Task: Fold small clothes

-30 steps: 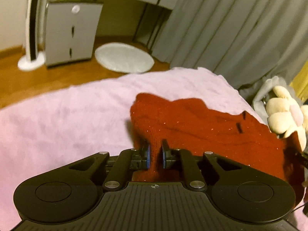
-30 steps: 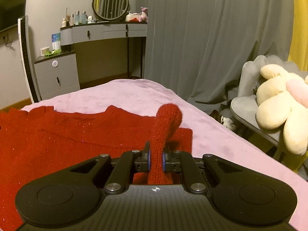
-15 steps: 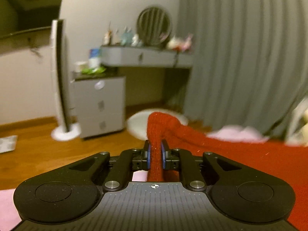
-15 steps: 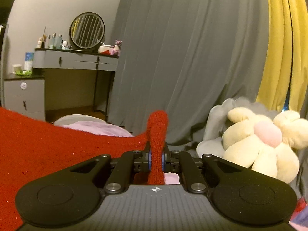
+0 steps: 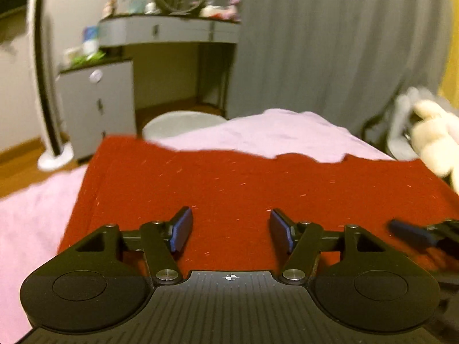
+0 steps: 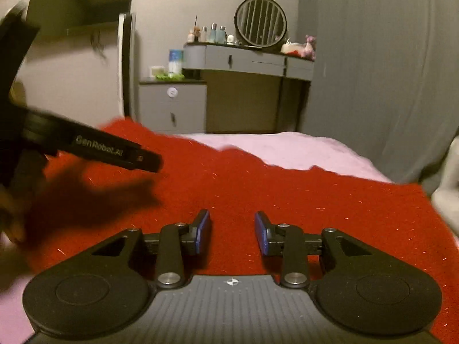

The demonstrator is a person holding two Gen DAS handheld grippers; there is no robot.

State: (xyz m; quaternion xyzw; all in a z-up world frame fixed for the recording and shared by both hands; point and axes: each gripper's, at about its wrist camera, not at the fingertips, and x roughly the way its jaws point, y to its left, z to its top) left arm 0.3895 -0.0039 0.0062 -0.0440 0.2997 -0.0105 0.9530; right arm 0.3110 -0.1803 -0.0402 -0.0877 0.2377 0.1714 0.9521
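Both tongs released: left tongs (image 5: 230,230) and right tongs (image 6: 232,234) have just been opening, pads apart, nothing pinched, only flat knit below the gap. Red knit garment (image 5: 243,189) spread on the pink bed (image 5: 272,134), its far edge wavy toward 12 o'clock, its left edge running off toward 9 o'clock.

Judged: a fold just laid down, release in hand. Best done by drawing each pair straight back and slightly up, pads wide, so no fibre snags and drags the layer askew. Worth pressing the wavy far edge flat before the next fold, then picking matching corners.

Close quarters: right tongs peek in at 3 o'clock of the left view, the left one looms at 9 o'clock of the right view, casting a shadow on the knit. Room for a knock between them.

Further off: plush toy (image 5: 436,140) at 2 o'clock beside the bed, grey curtain (image 5: 330,43) behind, dresser (image 6: 246,60) with round mirror (image 6: 260,21) at 12, drawer cabinet (image 6: 172,106) at 11. None in the way.
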